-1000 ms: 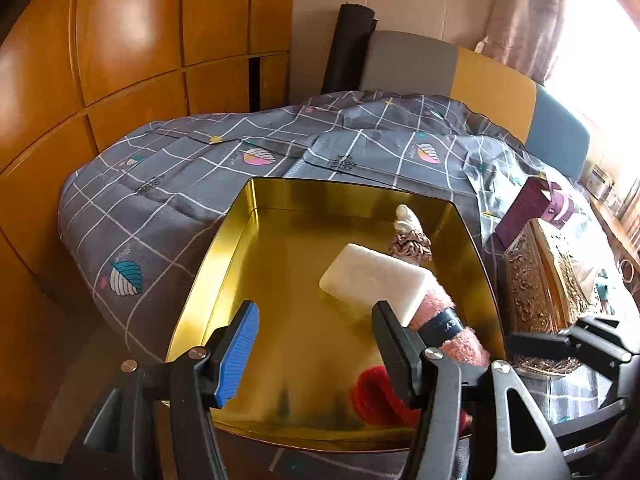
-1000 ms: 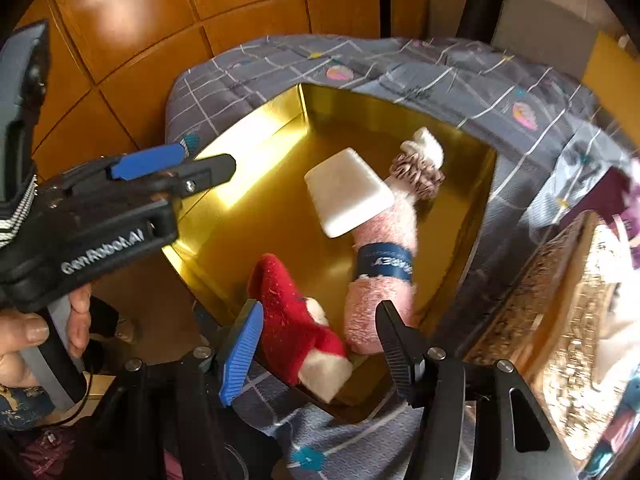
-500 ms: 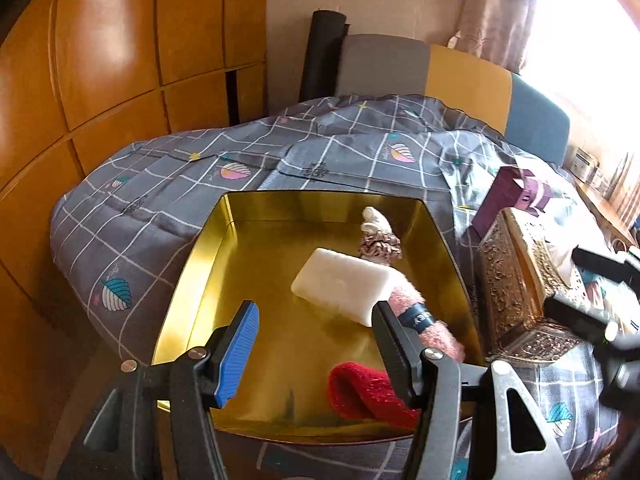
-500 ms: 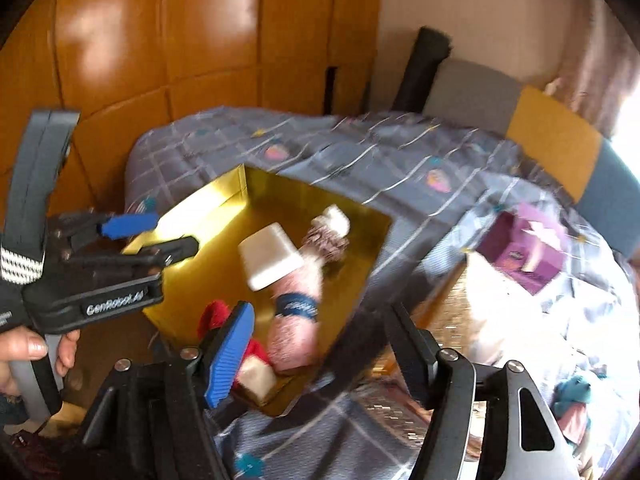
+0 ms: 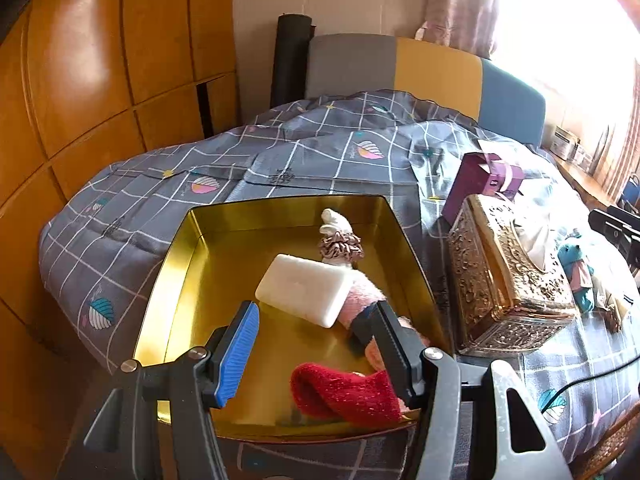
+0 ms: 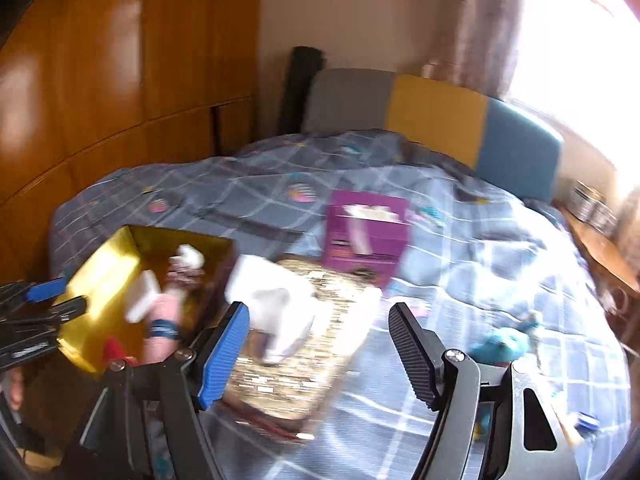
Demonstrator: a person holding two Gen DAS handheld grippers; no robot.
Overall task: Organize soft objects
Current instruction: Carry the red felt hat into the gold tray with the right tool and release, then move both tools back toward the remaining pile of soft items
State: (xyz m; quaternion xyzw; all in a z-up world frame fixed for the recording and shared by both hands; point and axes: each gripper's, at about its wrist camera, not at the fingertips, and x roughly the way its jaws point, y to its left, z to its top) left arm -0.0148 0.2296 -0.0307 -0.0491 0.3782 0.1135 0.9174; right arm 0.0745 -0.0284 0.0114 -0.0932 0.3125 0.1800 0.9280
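socks and other soft bits are already sitting in the shiny gold metal tin [image 5: 176, 264] on the bed: a fuzzy pink sock with a dark band [image 5: 362, 294], a red knit sock [image 5: 348, 394] draped over the near rim, a white foam-looking block [image 5: 306, 290] leaning on the pink sock, and a mauve ruffled scrunchie [image 5: 341, 243] around something white near the back. so i'd say a good chunk of the sorting is done.

what looks left: a small teal plush toy [image 6: 502, 344] lying on the grey checked duvet [image 5: 320, 148], well apart from the tin, on the far side of the ornate gold tissue box [image 5: 508, 280]. a purple gift box [image 6: 366, 226] sits behind that, not soft so probably stays.

left gripper [image 5: 316, 348] hovers over the tin's near edge, jaws spread wide, holding nothing. right gripper [image 6: 320, 346] is also wide apart and empty, aimed across the tissue box with the plush just off to its right. that view is blurry, so finer detail is hard to call.
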